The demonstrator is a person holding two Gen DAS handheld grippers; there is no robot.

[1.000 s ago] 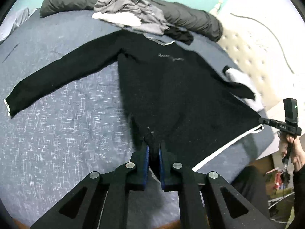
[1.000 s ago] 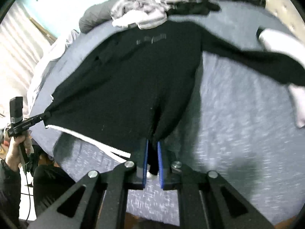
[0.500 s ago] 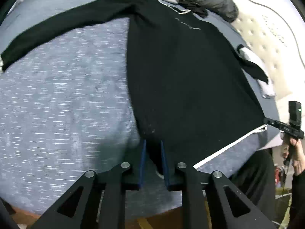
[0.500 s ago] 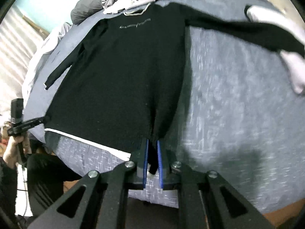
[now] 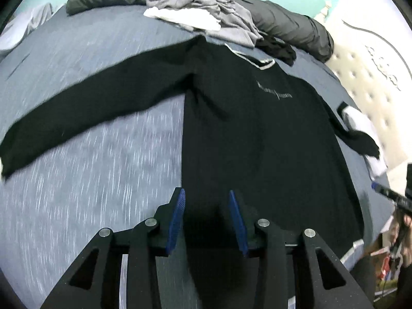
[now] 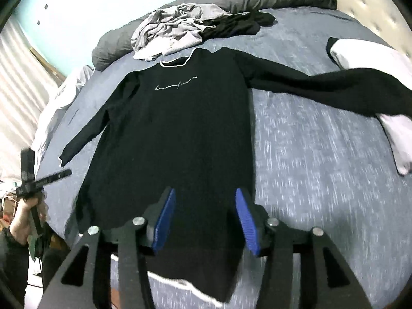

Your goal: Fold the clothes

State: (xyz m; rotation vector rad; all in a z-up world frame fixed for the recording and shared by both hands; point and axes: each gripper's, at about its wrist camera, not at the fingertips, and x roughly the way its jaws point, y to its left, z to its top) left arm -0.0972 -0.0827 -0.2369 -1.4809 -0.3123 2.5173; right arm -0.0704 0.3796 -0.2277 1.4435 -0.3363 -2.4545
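Observation:
A black long-sleeved sweater lies spread face up on the blue-grey bed, sleeves out to both sides, white-trimmed hem nearest me. My left gripper hovers over the hem's left corner. Its jaws are opening, and the fabric lies below them with neither blue pad pressing on it. In the right wrist view the sweater shows its white chest lettering. My right gripper is over the hem's right corner, its jaws also opening and holding nothing.
A heap of grey and white clothes and a dark rolled duvet lie along the bed's far side. A white garment sits under the right sleeve by the tufted headboard. A person's hand holds the left gripper.
Both grippers were shut on the sweater's hem corners and have let go, their jaws now spread. The sweater has settled flat on the bed. Both views have shifted and dropped.

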